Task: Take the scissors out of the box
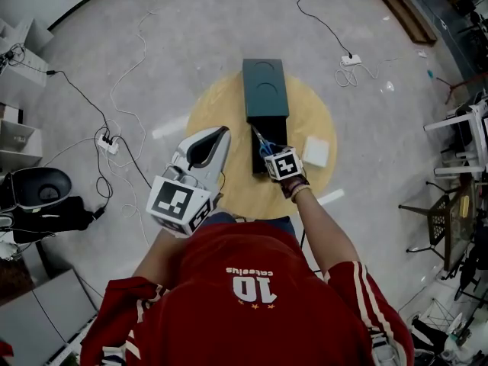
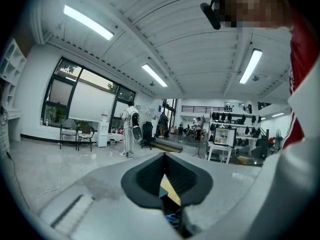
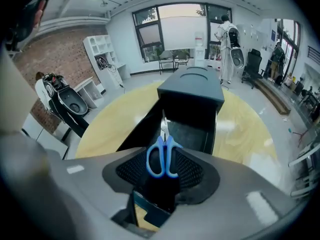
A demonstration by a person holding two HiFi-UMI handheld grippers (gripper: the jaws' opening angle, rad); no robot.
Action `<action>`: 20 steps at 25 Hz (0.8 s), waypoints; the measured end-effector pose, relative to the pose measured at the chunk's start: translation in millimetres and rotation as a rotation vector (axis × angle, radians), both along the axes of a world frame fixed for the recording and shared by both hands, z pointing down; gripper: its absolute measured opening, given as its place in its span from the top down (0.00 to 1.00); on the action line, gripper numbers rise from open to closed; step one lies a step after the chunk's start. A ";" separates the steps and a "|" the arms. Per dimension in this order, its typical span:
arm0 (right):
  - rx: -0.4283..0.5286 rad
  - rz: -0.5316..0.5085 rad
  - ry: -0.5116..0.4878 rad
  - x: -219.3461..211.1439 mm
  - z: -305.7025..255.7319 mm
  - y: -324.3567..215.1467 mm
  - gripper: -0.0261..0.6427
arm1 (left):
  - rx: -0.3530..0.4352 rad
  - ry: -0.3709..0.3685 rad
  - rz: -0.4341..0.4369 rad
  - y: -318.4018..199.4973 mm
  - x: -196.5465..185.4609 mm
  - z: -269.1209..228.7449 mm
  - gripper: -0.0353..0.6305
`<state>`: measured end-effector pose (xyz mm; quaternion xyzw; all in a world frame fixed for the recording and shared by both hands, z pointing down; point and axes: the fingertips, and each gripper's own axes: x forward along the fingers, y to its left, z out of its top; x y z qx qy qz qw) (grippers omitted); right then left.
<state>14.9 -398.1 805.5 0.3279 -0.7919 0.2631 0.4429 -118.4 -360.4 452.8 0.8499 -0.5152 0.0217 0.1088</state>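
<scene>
The scissors [image 3: 162, 154] are clamped by their blue handle loops between the jaws of the right gripper [image 3: 162, 173], blades pointing toward the covered end of the box [image 3: 192, 91]. They hang over the box's open tray; whether the tips have cleared its walls I cannot tell.

The hold looks like the main risk. Only the rounded loops are pinched, so the blade end could swing down or the pair could twist and slip out if the lift is quick. A drooping tip could also catch the edge of the covered end or a tray wall, and nothing steadies the box.

The left gripper [image 1: 216, 139] is raised on the left side of the box, well apart from it, its jaws together on nothing. A snag would therefore probably drag the box across the round table [image 1: 221, 105], perhaps toward the white square pad [image 1: 316, 151] lying just beside its right wall. A slow, straight rise would likely avoid this.
</scene>
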 end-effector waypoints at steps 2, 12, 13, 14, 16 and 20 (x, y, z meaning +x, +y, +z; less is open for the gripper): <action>-0.026 0.017 0.039 2.3 6.2 -0.5 0.70 | -0.005 0.000 -0.001 -1.0 -1.1 2.2 0.94; -0.118 0.008 0.137 -7.1 22.0 -5.2 0.73 | -0.019 0.004 -0.009 -6.6 -5.9 6.6 0.94; -0.118 -0.001 0.153 -8.0 23.8 -5.6 0.73 | -0.020 0.004 -0.010 -6.6 -7.0 6.8 0.94; -0.119 -0.008 0.174 -8.3 25.2 -5.5 0.74 | -0.020 0.004 -0.013 -6.5 -8.1 6.8 0.94; -0.118 -0.017 0.208 -8.3 27.1 -4.5 0.74 | -0.019 0.004 -0.019 -6.6 -9.9 6.0 0.94; -0.138 -0.015 0.210 -12.1 28.1 -2.0 0.79 | -0.020 0.001 -0.025 -7.1 -13.1 6.0 0.94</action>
